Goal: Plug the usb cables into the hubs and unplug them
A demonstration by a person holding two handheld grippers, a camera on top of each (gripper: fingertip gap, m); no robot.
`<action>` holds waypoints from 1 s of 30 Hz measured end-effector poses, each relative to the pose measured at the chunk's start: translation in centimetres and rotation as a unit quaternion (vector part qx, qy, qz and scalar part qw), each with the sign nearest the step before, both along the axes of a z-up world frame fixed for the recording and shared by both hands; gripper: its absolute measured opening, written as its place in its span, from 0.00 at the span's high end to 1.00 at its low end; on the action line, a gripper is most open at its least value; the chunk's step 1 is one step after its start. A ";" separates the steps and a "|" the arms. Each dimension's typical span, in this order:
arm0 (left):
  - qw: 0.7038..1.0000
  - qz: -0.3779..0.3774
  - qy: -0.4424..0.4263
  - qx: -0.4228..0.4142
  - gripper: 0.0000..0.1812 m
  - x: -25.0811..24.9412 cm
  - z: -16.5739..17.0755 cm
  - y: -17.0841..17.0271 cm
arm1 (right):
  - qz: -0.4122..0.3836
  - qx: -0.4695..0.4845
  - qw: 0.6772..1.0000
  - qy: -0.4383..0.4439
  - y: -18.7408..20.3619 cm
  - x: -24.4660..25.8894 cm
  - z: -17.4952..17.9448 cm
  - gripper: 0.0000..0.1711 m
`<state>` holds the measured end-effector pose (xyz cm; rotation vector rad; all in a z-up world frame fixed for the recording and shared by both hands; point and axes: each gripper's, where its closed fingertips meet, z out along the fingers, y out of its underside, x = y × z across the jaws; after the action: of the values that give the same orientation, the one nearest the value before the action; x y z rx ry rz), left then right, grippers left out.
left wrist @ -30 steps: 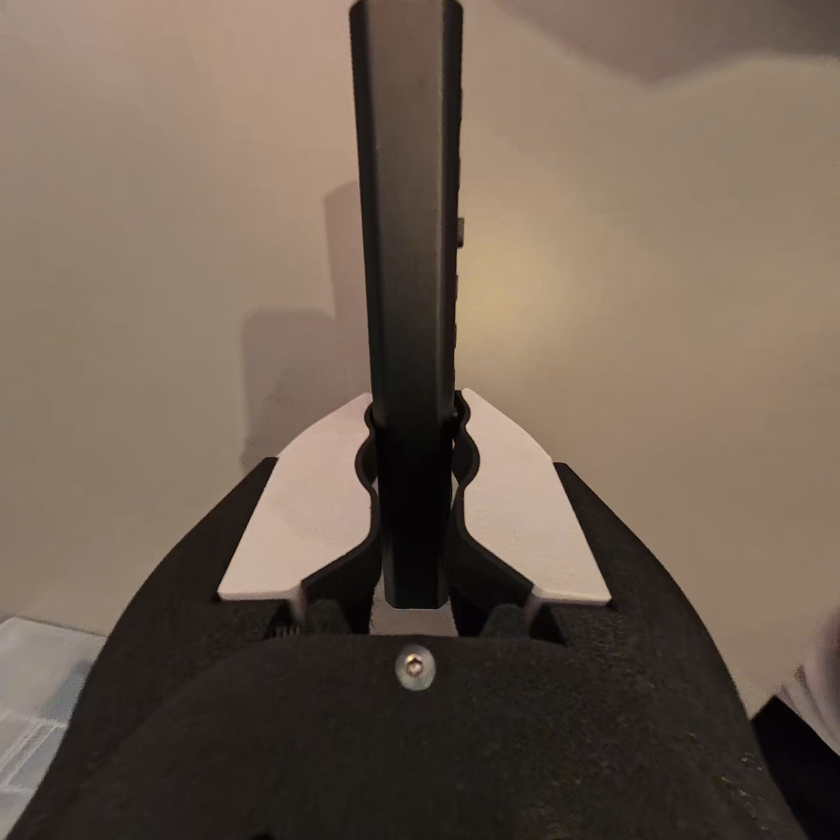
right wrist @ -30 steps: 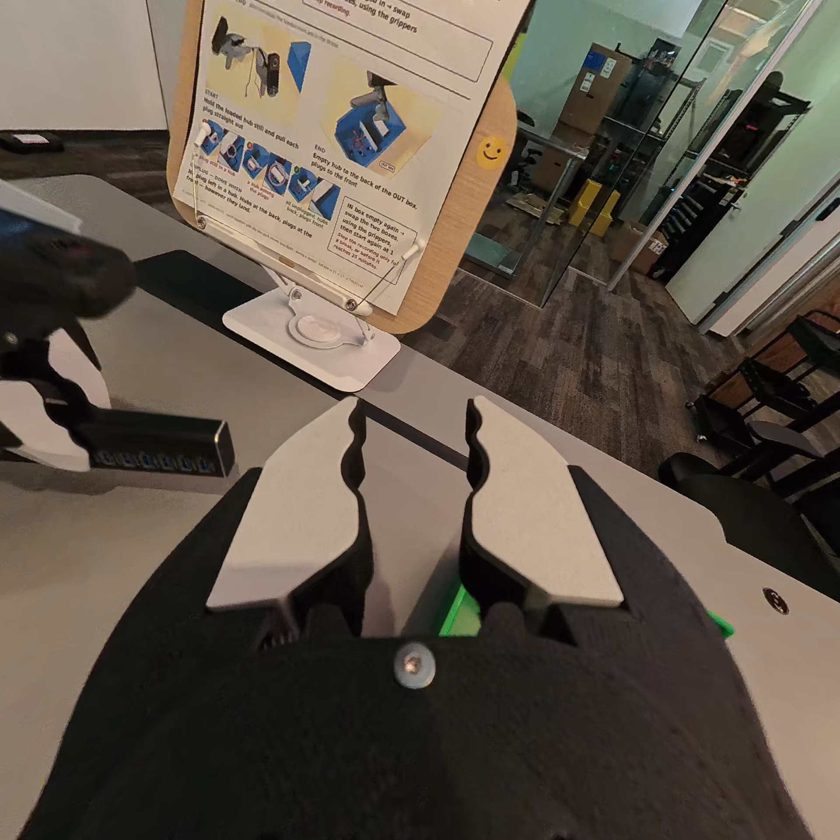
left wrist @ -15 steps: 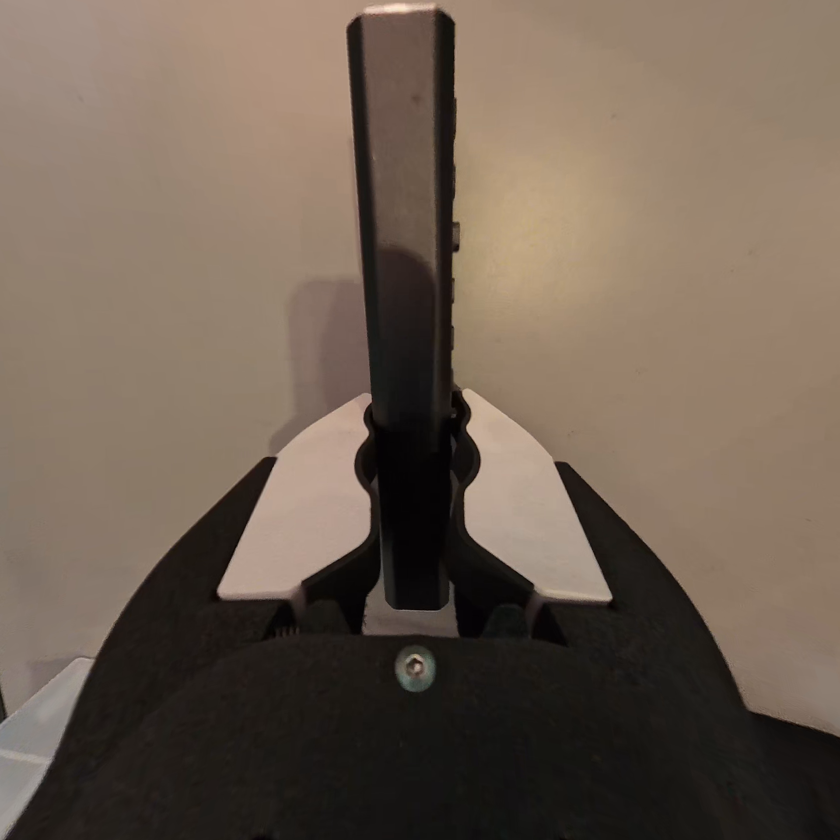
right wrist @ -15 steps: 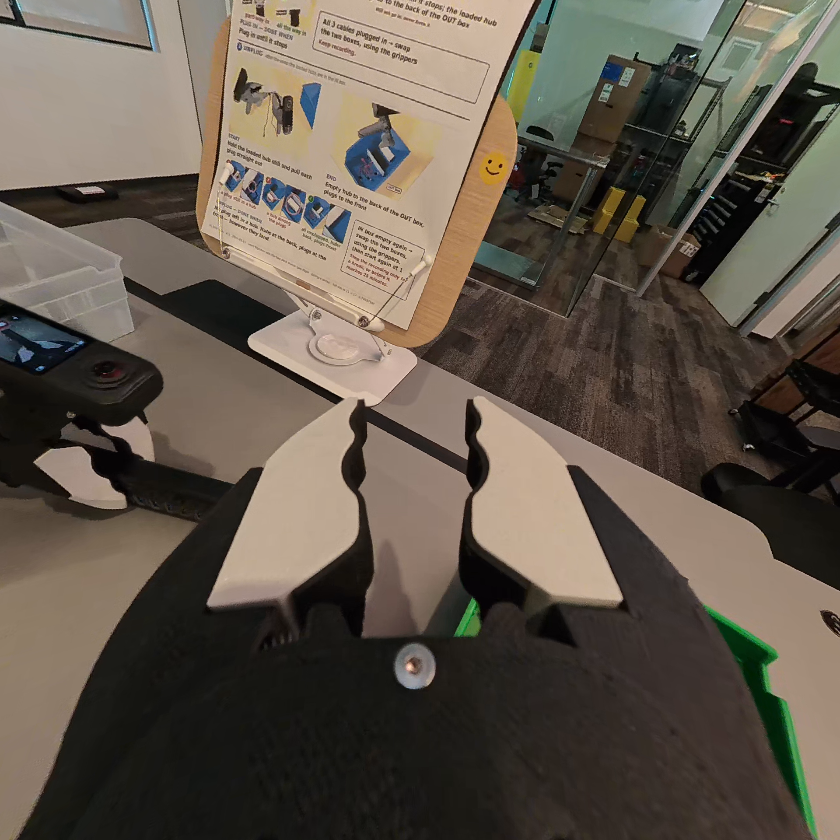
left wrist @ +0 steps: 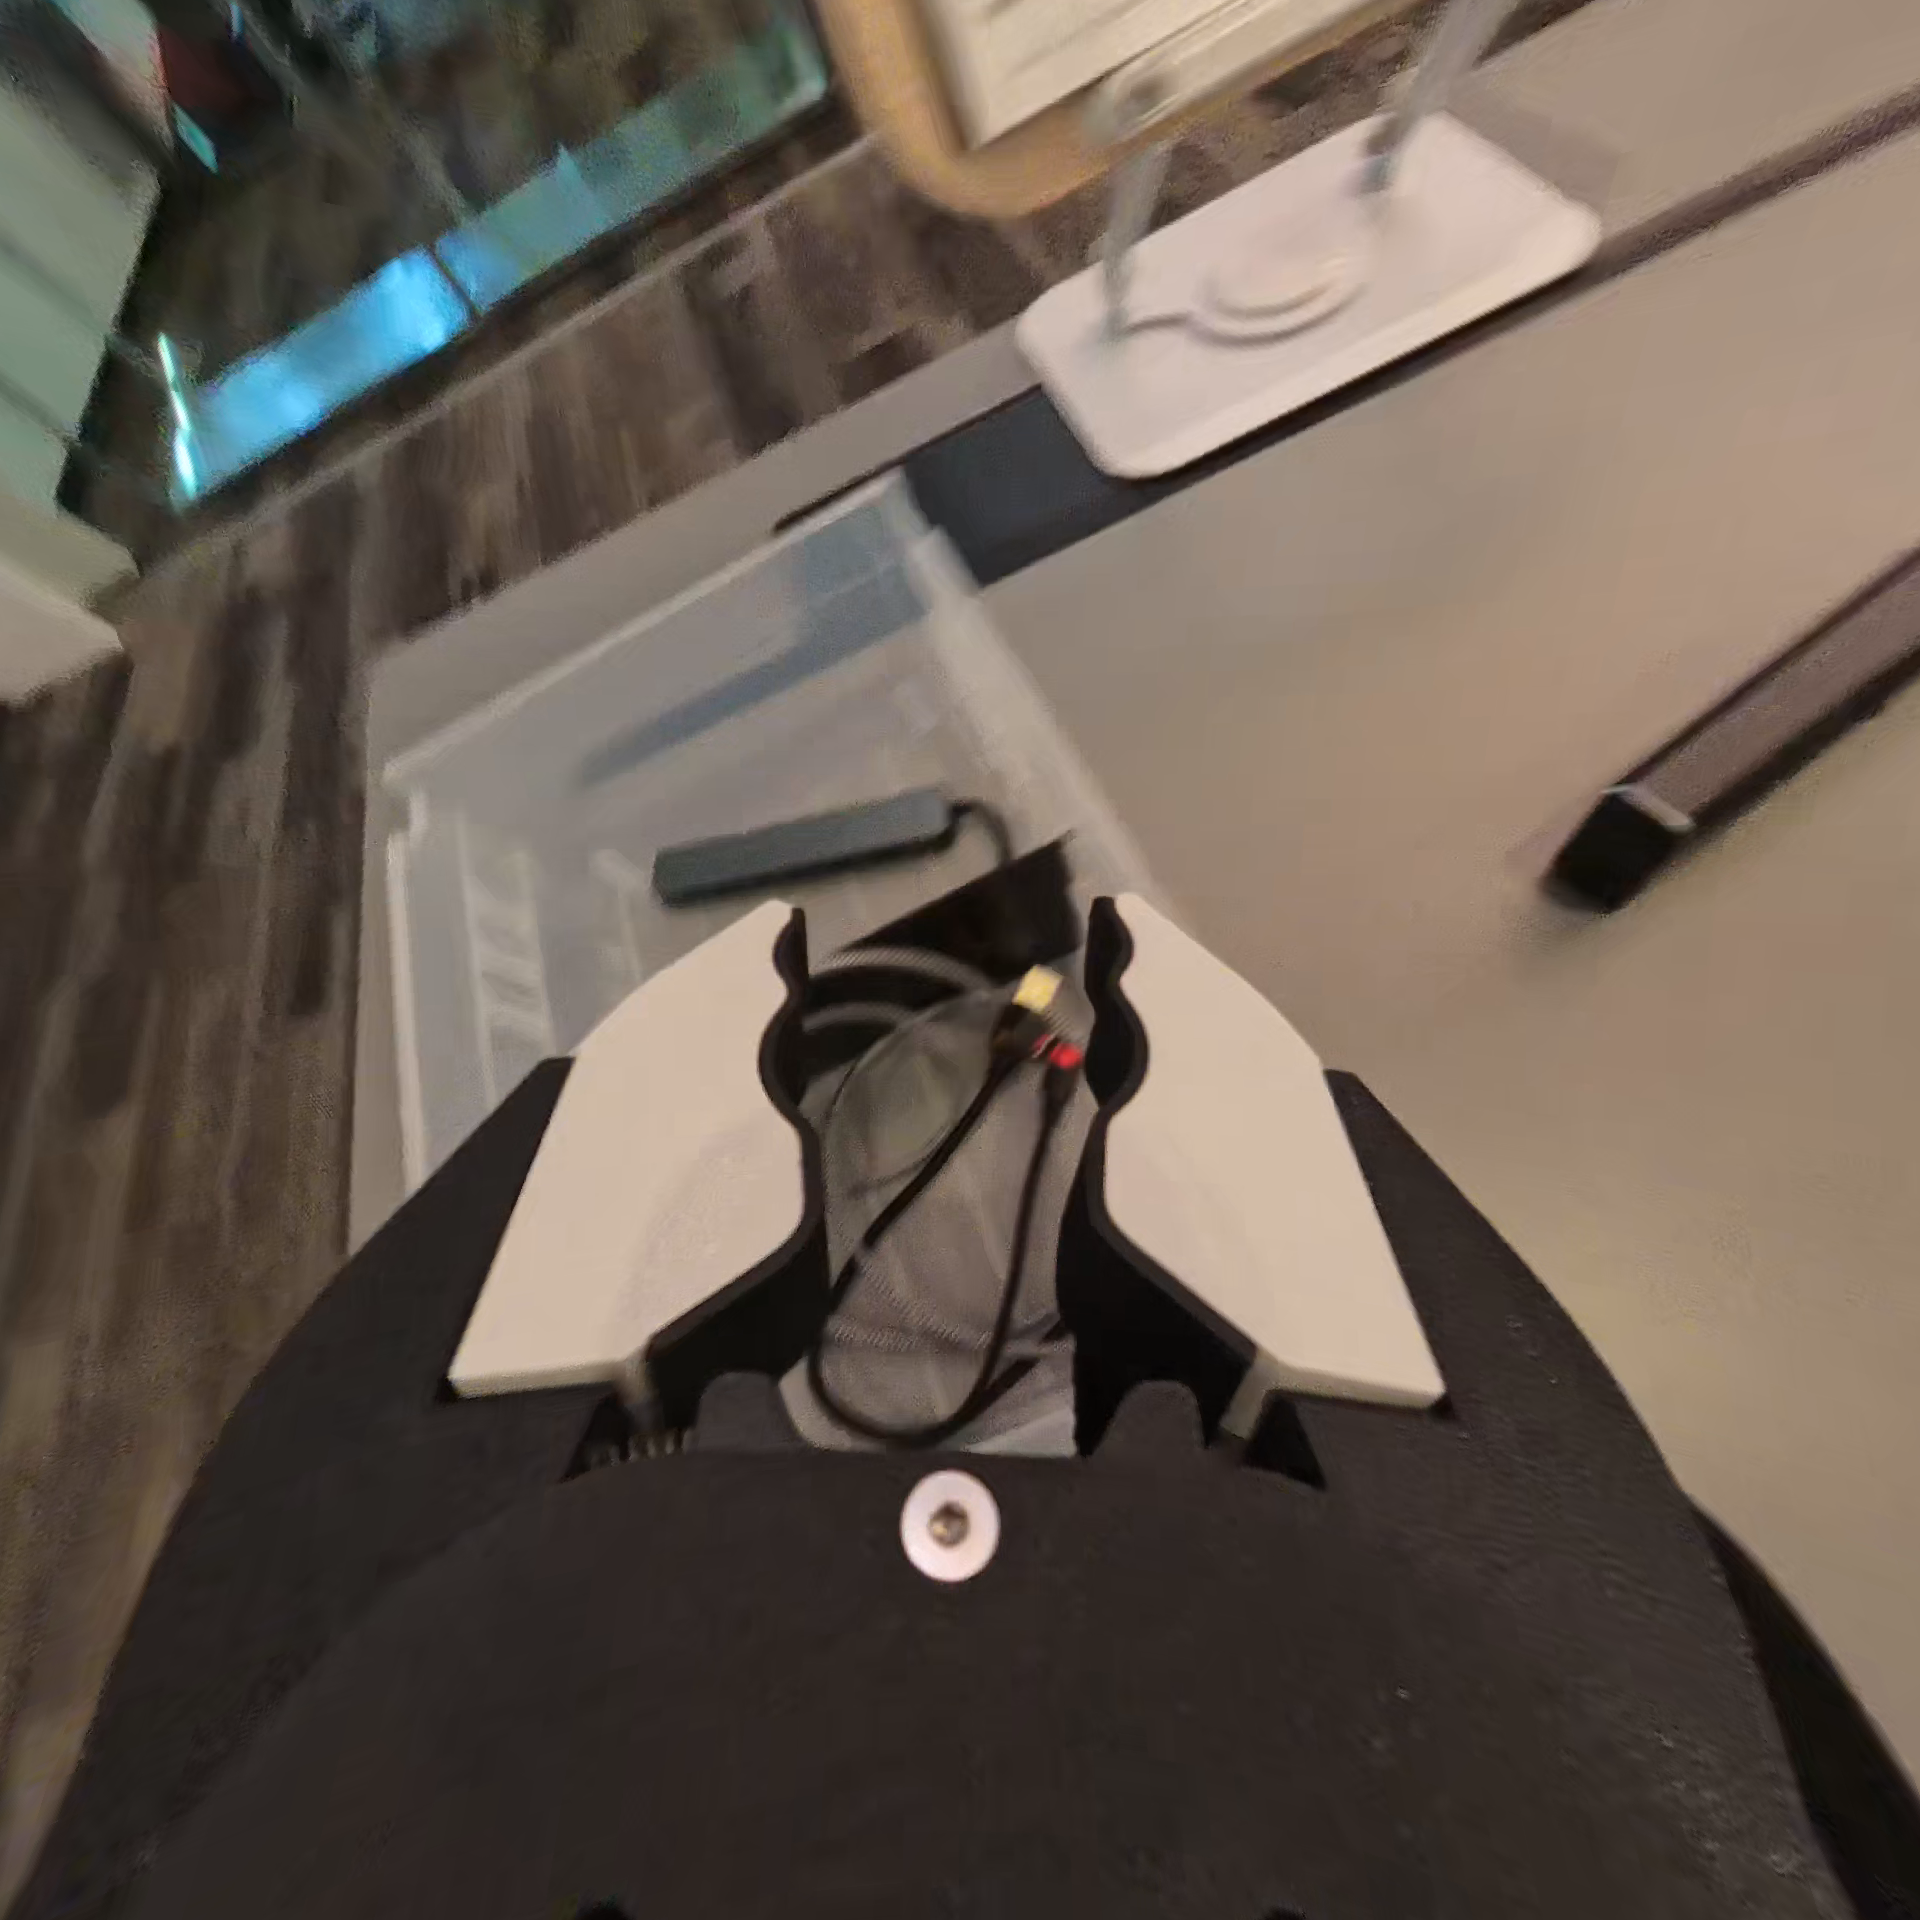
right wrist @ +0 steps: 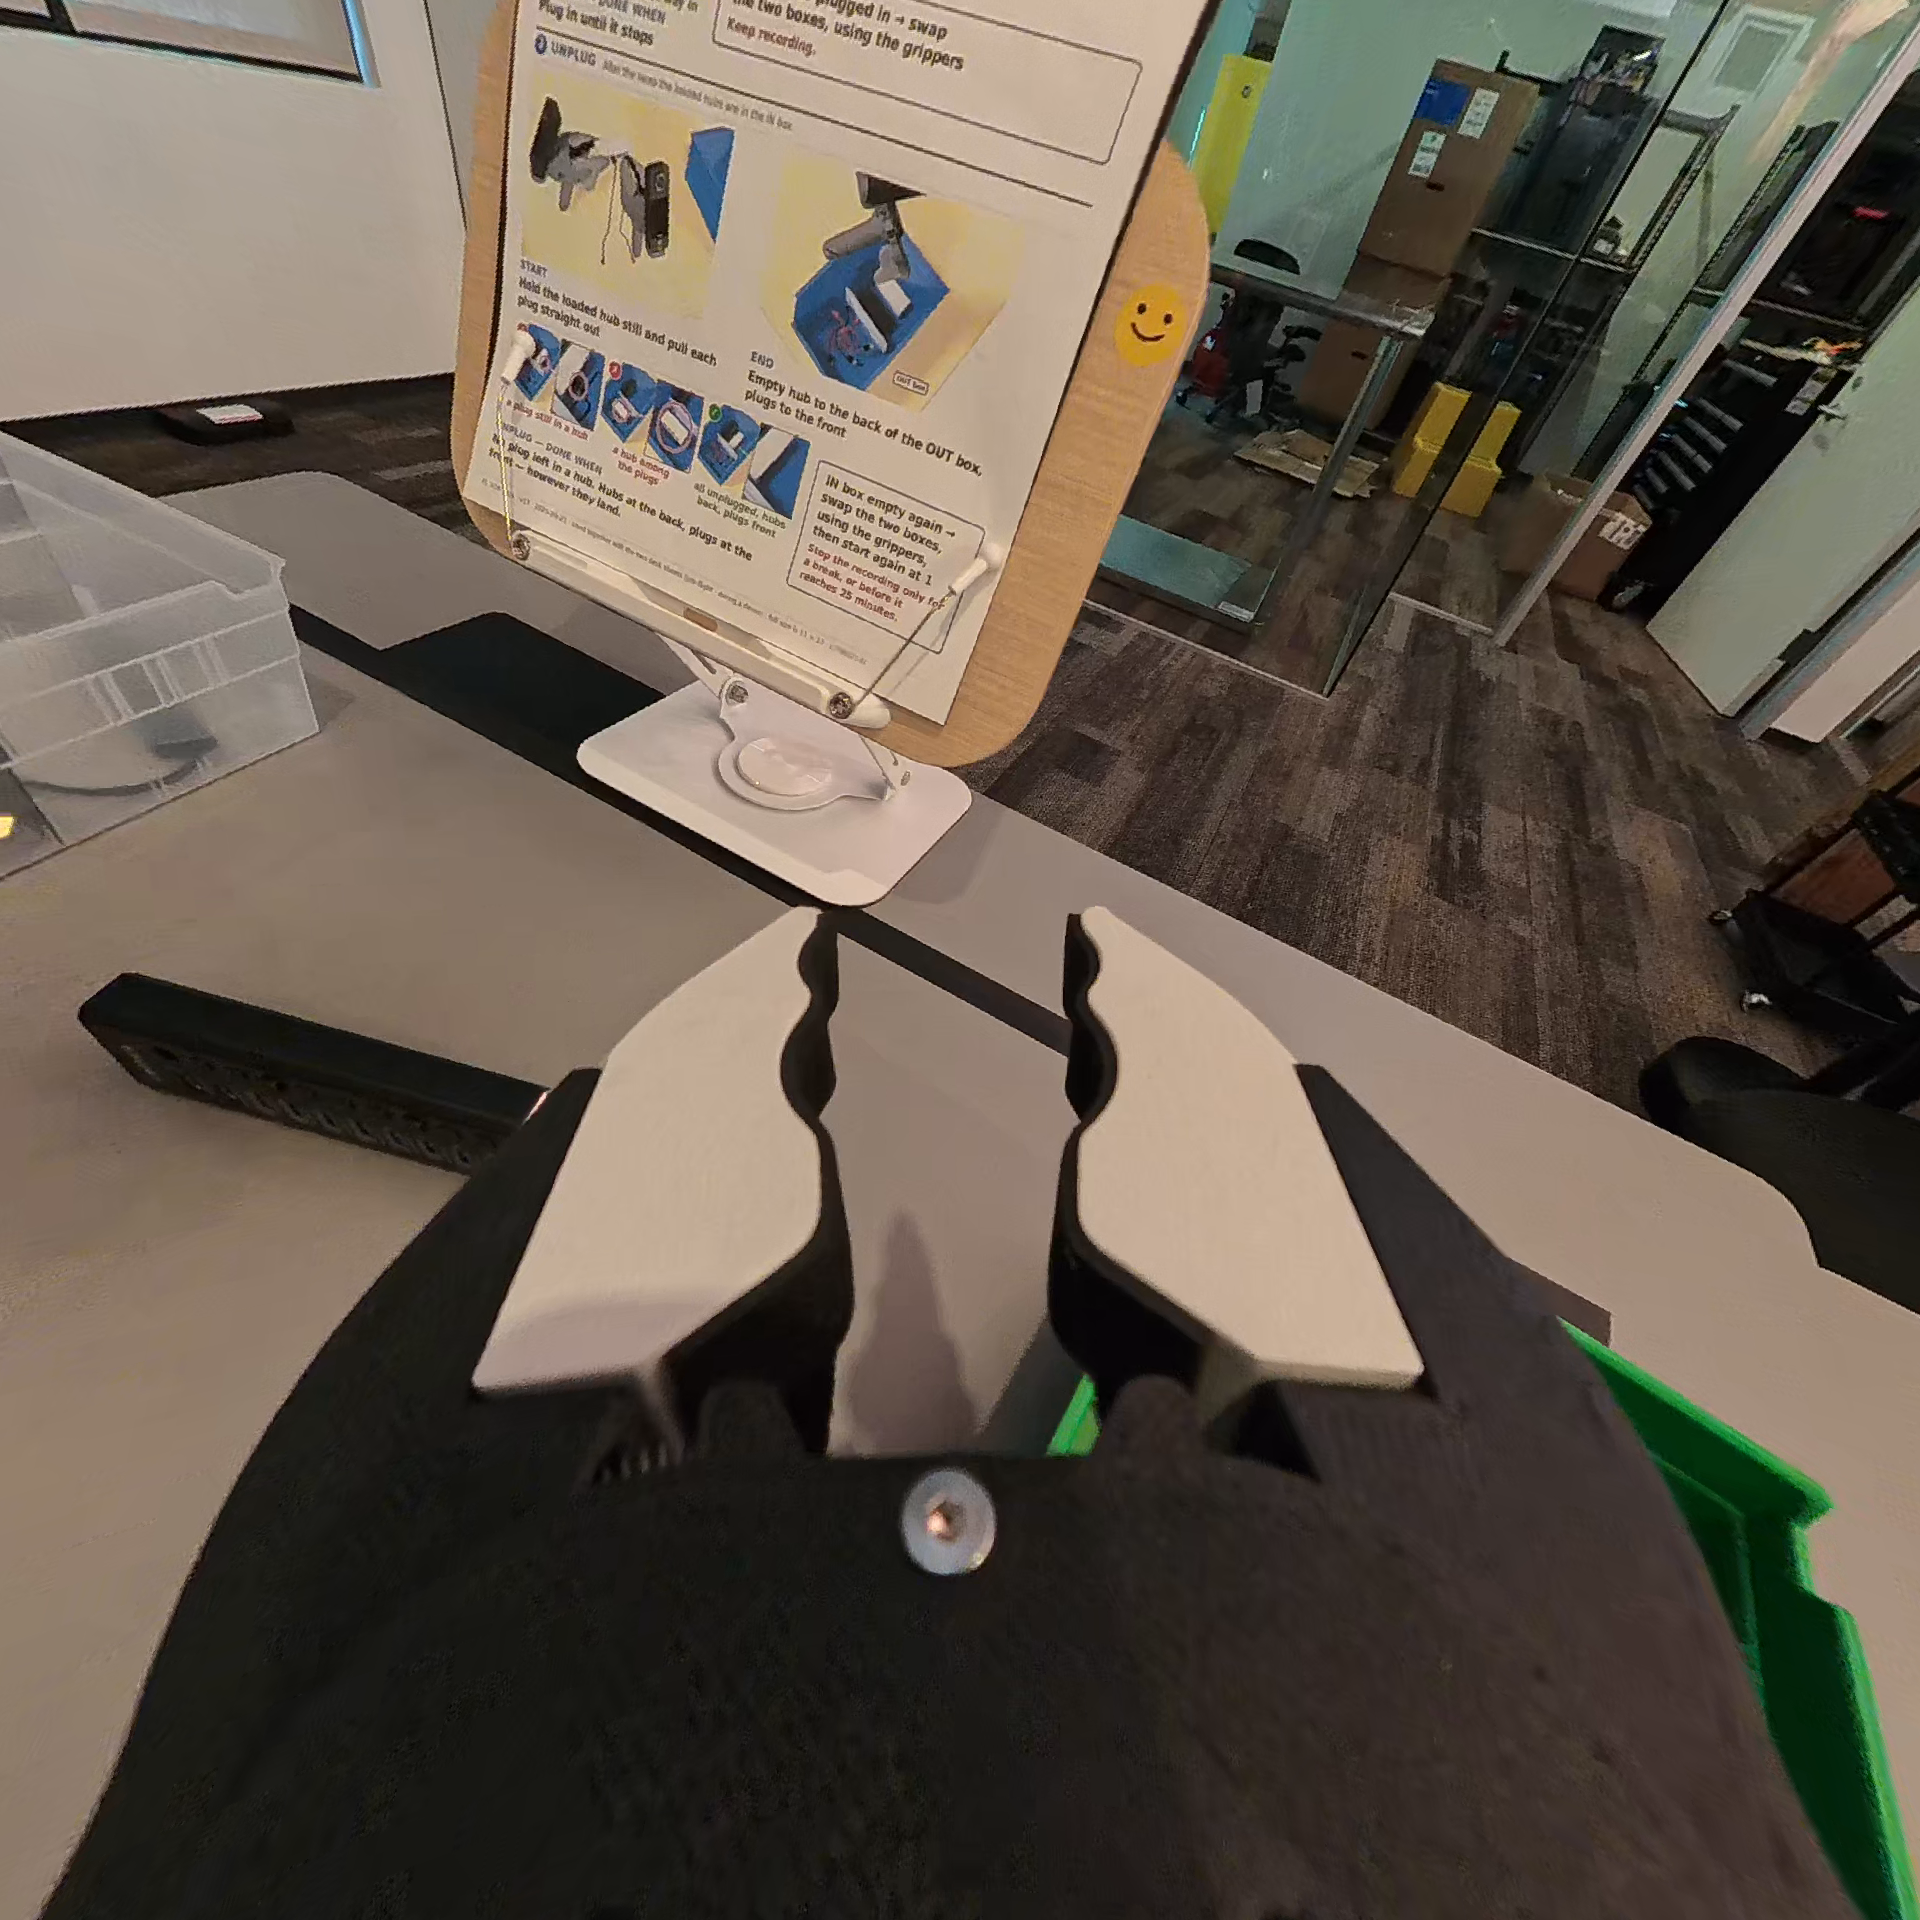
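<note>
- The grey table carries everything, and it looks laid out as a work lane between two containers.
- A sign board on a white stand sits at the far edge, facing the person, probably so the pictured steps can be read while working.
- A clear plastic box stands at the table's left end; it holds a slim dark hub with its short lead, plus loose cables, likely kept there as the supply for plugging.
- A green bin shows at the right edge, mostly hidden behind the right gripper; what it holds cannot be told.
- A long black hub lies flat on the open table between the two containers, its row of ports facing the near side, which should leave them reachable for a plug.
- The left gripper hangs over the clear box, jaws spread and holding nothing, seemingly lined up on a yellow-tipped plug below.
- The right gripper hovers above bare table, jaws parted and empty, probably waiting to steady the black hub.
</note>
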<state>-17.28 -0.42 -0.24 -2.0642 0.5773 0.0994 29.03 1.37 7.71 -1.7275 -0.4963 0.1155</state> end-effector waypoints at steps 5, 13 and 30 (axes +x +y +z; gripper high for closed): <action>0.995 0.042 0.081 -0.049 0.64 -8.8 -4.5 1.5 | 0.009 -0.007 1.000 -0.018 0.3 -1.3 -0.6 0.75; 0.960 -0.033 0.259 -0.096 0.58 -10.0 -9.2 5.1 | 0.016 -0.015 0.998 -0.051 0.3 -2.6 -1.5 0.75; 0.980 -0.059 0.183 -0.047 0.98 -9.3 -5.1 4.7 | 0.021 -0.027 0.997 -0.075 0.9 -2.8 -2.5 0.75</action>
<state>-26.61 4.28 -5.38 -2.1095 0.9451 0.3957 26.25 2.27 5.23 -1.7863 -0.6440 0.0296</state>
